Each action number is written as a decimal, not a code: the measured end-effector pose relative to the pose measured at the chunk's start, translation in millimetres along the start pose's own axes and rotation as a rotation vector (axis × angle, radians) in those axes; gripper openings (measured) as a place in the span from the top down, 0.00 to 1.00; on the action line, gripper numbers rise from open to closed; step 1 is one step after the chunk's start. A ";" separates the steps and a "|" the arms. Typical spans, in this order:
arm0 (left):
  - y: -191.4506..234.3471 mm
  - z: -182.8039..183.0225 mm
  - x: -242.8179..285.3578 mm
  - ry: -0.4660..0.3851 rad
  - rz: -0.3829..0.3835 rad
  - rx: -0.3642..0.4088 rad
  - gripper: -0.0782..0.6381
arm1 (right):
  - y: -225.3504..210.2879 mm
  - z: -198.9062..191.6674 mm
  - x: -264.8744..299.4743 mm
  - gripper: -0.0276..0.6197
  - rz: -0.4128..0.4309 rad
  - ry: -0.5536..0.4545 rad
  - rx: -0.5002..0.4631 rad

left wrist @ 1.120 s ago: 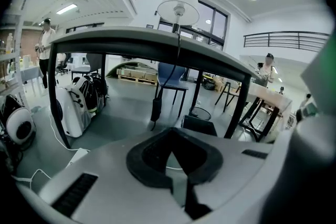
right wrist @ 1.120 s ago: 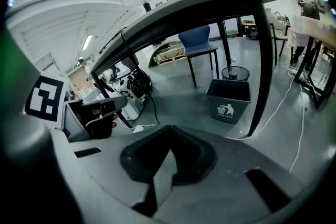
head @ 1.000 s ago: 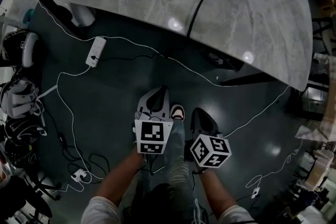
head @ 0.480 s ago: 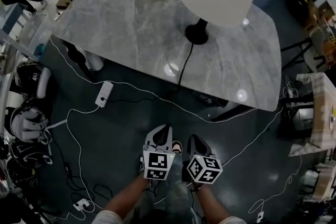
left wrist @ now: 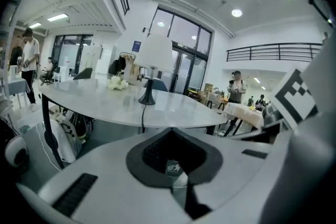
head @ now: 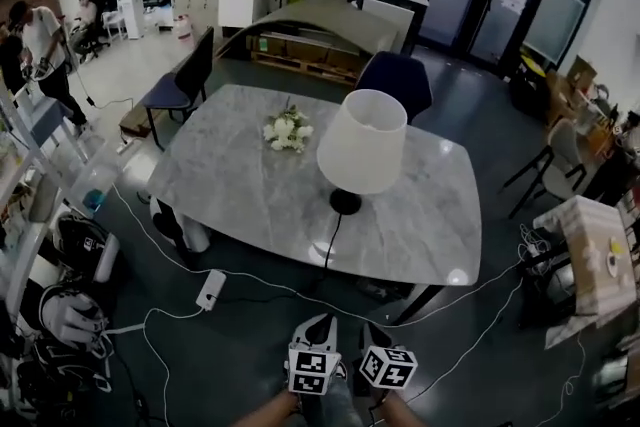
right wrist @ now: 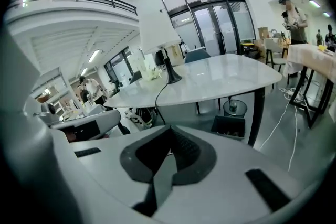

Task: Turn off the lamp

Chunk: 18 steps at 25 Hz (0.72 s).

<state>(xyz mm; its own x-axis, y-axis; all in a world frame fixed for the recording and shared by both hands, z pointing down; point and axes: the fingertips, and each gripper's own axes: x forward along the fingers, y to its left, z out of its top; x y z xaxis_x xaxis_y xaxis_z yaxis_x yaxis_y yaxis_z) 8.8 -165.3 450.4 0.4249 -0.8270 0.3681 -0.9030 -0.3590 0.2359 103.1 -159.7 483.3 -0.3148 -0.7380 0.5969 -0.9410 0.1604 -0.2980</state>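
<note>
Left gripper [head: 318,323] and right gripper [head: 367,329] are held side by side, close together, both pointing forward and tilted somewhat down. Both pairs of jaws are pressed together, nothing between them. 2 bare forearms [head: 268,409] show behind.

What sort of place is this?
Likely an open workplace hall, not a home: tall glass doors, a mezzanine railing, and a power strip lying on the floor.

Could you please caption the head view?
Left gripper and right gripper, both shut, face a white-shaded lamp on a grey marble table.
</note>
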 end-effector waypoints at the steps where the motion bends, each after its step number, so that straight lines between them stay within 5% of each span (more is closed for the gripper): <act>1: -3.2 10.0 -4.5 -0.008 -0.002 -0.007 0.88 | 2.0 8.3 -7.7 0.96 0.001 -0.007 -0.010; 10: -0.4 75.3 -32.3 -0.093 0.025 -0.030 0.88 | 16.7 74.0 -45.4 0.96 0.017 -0.115 -0.067; 18: -19.6 118.6 -38.4 -0.144 0.029 0.053 0.88 | 12.8 118.1 -63.1 0.96 0.039 -0.199 -0.081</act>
<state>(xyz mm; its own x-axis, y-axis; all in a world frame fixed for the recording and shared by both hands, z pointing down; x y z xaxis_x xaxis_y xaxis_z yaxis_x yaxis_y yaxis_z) 2.8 -177.9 325.0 0.3883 -0.8897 0.2401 -0.9186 -0.3528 0.1780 125.6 -188.5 353.8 -0.3279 -0.8439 0.4246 -0.9381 0.2377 -0.2520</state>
